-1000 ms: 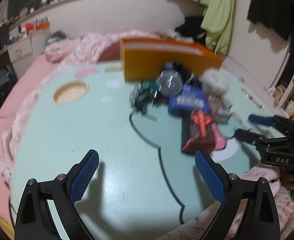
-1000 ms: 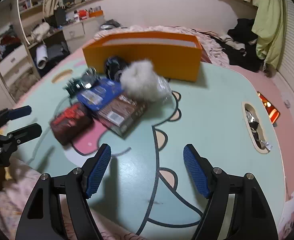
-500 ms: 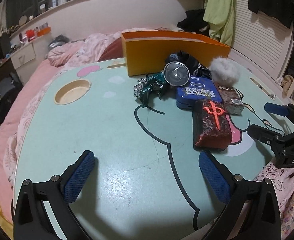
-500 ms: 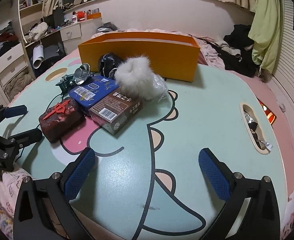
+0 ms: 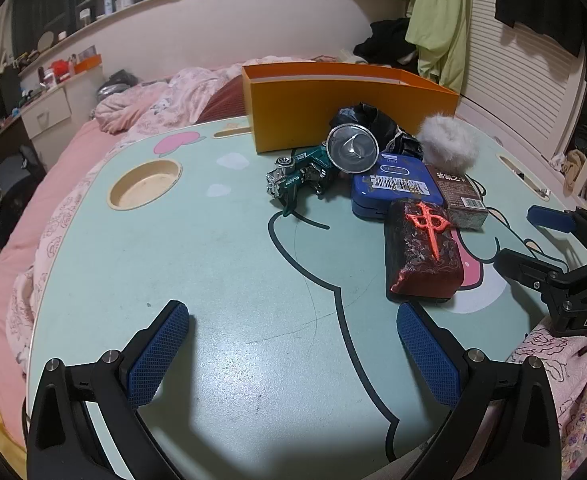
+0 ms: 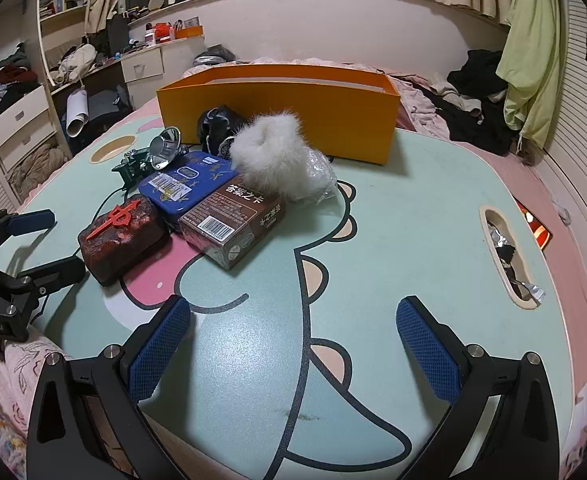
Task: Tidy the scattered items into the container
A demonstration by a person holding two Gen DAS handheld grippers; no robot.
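Since a sec ago the right gripper [image 6: 293,344] went from half-spread to full wide, nothing btwn its jaws; left gripper [image 5: 291,344] also wide & empty, and the blur has cleared. Reads as setup done, 0 items moved yet. Pile sits mid-table [image 5: 213,264] just in front of the orange container [image 6: 277,116]: red block [image 6: 123,236] nearest, then brown box [image 6: 233,220], blue tin [image 6: 185,188], white fluff [image 6: 273,156]. Container's inside is hidden behind its wall; black thing behind the fluff is too occluded to ID; green toy [image 5: 301,178] partly covered.

Both wrist views over table [image 5: 221,240]
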